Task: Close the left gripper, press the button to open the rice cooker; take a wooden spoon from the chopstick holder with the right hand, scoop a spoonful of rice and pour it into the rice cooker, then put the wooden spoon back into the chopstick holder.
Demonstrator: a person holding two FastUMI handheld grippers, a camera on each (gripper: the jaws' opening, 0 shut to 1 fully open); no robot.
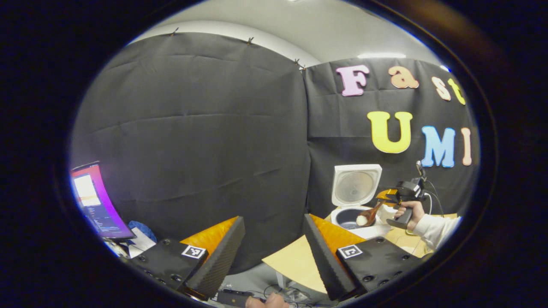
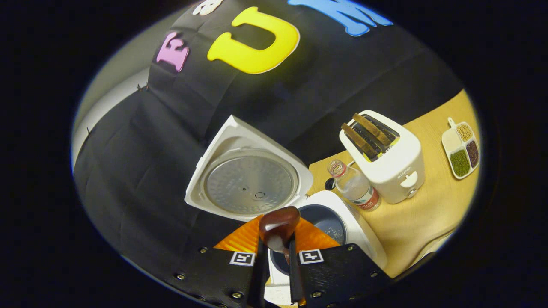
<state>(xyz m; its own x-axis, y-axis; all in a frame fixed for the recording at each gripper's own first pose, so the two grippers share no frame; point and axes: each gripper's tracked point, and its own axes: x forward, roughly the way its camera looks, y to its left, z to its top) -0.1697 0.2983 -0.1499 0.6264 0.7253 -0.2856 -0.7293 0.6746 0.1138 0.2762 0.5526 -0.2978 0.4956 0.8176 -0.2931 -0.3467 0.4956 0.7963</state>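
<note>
Black cloth backs a pale wooden table (image 2: pixel 424 214) carrying the rice cooker (image 2: pixel 342 214), its lid (image 2: pixel 248 171) raised upright against the wall. Right tongs (image 2: pixel 276 256) are clenched on the handle of the wooden spoon (image 2: pixel 278 224), whose bowl hangs over the open inner pot (image 2: pixel 325 222); the left gripper view shows rice at the spoon's tip. Judged step: pouring. Next move calls for tipping the spoon over the pot, then returning it to the chopstick holder. Left tongs (image 1: pixel 272 248) are released, well apart. Water bottle (image 2: pixel 355 186), toaster (image 2: pixel 385 156) and divided dish (image 2: pixel 462 147) stand beyond.
</note>
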